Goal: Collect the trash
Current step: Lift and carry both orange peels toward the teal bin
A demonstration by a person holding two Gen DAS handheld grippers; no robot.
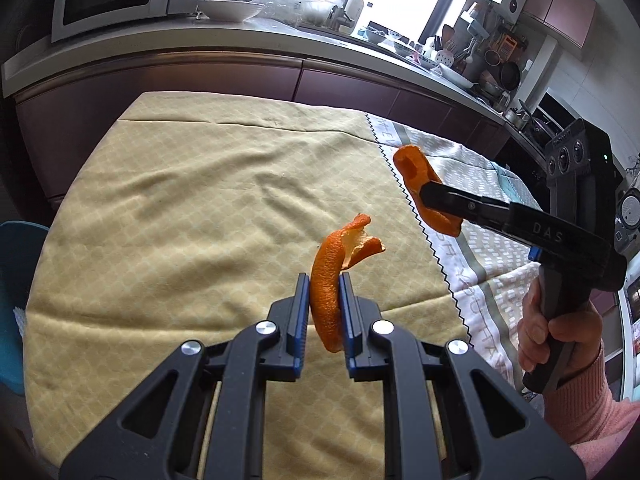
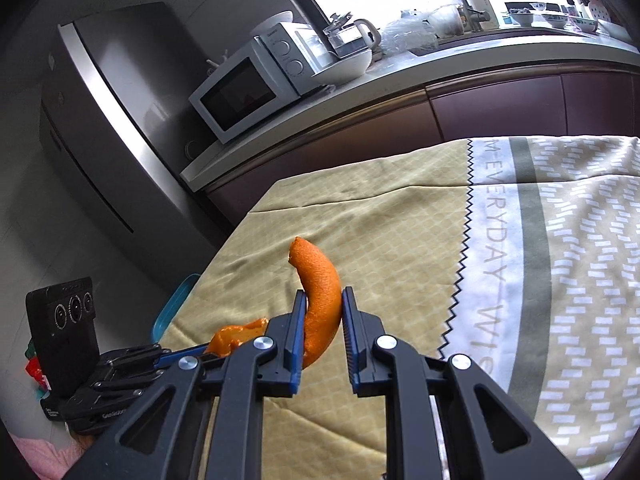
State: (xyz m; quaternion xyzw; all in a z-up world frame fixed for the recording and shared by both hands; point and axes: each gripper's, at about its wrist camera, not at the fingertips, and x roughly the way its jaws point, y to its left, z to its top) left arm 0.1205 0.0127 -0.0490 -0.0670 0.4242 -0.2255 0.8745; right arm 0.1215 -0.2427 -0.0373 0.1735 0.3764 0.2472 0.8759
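My left gripper is shut on a curled strip of orange peel and holds it above the yellow tablecloth. My right gripper is shut on a second, thicker piece of orange peel, also lifted off the table. In the left wrist view the right gripper reaches in from the right with its peel over the seam of the two cloths. In the right wrist view the left gripper sits low at the left with its peel.
A blue bin stands at the table's left edge; it also shows in the right wrist view. A patterned white and grey cloth covers the right half. Behind are a counter with a microwave, kettle, dishes, and a fridge.
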